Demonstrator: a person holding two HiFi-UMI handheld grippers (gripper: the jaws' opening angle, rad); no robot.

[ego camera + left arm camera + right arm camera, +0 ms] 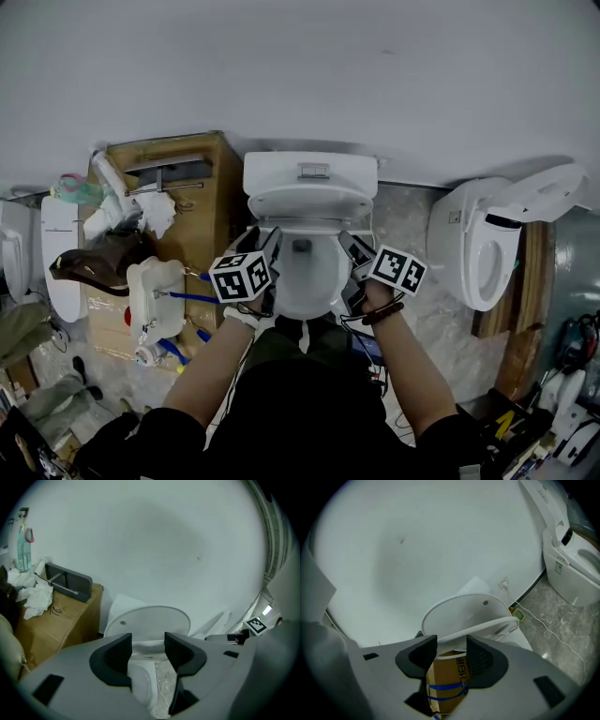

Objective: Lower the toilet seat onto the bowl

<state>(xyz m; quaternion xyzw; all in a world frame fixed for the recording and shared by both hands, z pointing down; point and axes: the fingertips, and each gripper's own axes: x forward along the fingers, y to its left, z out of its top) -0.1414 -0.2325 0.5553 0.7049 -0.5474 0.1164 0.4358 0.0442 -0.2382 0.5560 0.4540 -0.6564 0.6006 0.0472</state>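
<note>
The white toilet [307, 272] stands against the wall, its bowl uncovered. The lid [309, 200] leans back on the tank, and the seat [487, 627] is tilted part way up in front of it. My left gripper [270, 244] is at the bowl's left side. It stands open with nothing between its fingers; the bowl rim [140, 677] and raised lid [150, 620] show beyond them. My right gripper [350, 247] is at the bowl's right side and also open. The seat's front edge runs across the gap at its fingertips [419, 651].
A cardboard box [187, 220] with tissues and a grey holder stands left of the toilet, with a small white fixture [155, 298] and blue straps before it. A second toilet [483, 242] with its lid up stands at the right. A cable [553, 632] lies on the marble floor.
</note>
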